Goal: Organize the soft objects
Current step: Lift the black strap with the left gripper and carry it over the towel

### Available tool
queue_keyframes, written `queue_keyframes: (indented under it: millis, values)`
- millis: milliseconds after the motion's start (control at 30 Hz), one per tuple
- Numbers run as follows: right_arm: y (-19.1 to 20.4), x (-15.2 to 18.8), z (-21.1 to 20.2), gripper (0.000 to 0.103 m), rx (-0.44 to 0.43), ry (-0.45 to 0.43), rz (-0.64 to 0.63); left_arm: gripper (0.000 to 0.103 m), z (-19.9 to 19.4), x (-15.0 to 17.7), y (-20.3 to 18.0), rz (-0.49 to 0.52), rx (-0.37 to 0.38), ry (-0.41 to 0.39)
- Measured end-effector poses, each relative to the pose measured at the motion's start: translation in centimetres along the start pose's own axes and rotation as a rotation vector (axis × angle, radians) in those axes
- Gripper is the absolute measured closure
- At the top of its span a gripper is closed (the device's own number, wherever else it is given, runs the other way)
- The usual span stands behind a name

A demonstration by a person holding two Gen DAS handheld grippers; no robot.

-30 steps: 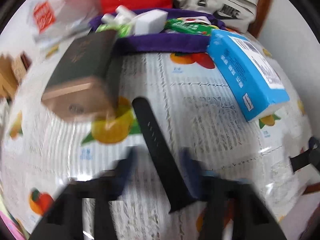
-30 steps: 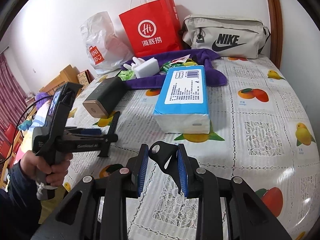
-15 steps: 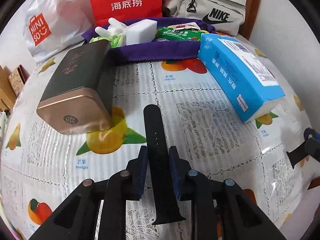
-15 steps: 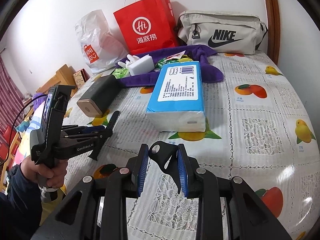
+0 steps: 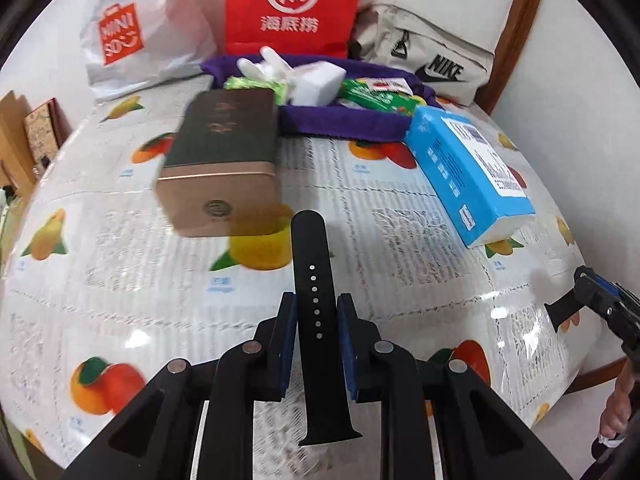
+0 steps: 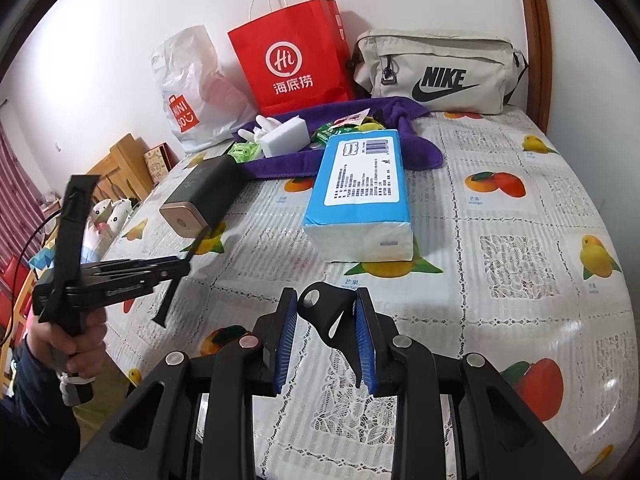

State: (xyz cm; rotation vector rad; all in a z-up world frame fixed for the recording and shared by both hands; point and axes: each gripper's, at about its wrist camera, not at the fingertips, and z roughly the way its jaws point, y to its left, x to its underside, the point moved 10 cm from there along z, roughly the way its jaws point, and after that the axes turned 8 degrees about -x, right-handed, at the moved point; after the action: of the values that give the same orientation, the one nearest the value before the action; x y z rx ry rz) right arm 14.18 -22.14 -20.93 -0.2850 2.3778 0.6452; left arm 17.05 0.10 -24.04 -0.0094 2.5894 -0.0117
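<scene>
A long black watch strap (image 5: 314, 248) with a row of holes is pinched between the blue pads of my left gripper (image 5: 316, 306), which is shut on it. The right wrist view shows that gripper (image 6: 182, 268) at the left, held by a hand, with the strap (image 6: 168, 300) hanging clear of the tablecloth. My right gripper (image 6: 326, 312) is shut on a shorter black strap piece (image 6: 326, 308) with a round hole. Its tip (image 5: 588, 292) shows at the right edge of the left wrist view. A blue tissue pack (image 6: 360, 196) lies ahead of the right gripper.
A dark box with a gold end (image 5: 224, 160) lies just beyond the left gripper. Behind it a purple towel (image 5: 340, 124) bears a white sponge (image 5: 316, 84) and green packets. A red paper bag (image 6: 292, 52), a white plastic bag (image 6: 192, 92) and a grey Nike bag (image 6: 436, 72) line the wall.
The left gripper's jaws closed on the long strap, which lay on the cloth, and lifted it off the surface. The right gripper stayed where it was with its strap piece.
</scene>
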Motion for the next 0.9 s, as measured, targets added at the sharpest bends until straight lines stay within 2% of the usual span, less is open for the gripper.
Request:
queue_keyframes:
  millis: [400,900]
  values:
    - [1.2,-2.6,-1.3,0.074,0.021,-0.044,-0.04,0.083,-4.3,-1.7,3.8,-0.061,-0.008,-0.079]
    - [3.1,-10.3,-1.2,0.074,-0.008,-0.119,-0.121,0.083,-5.2,-8.4,5.3,-0.096,-0.001,-0.131]
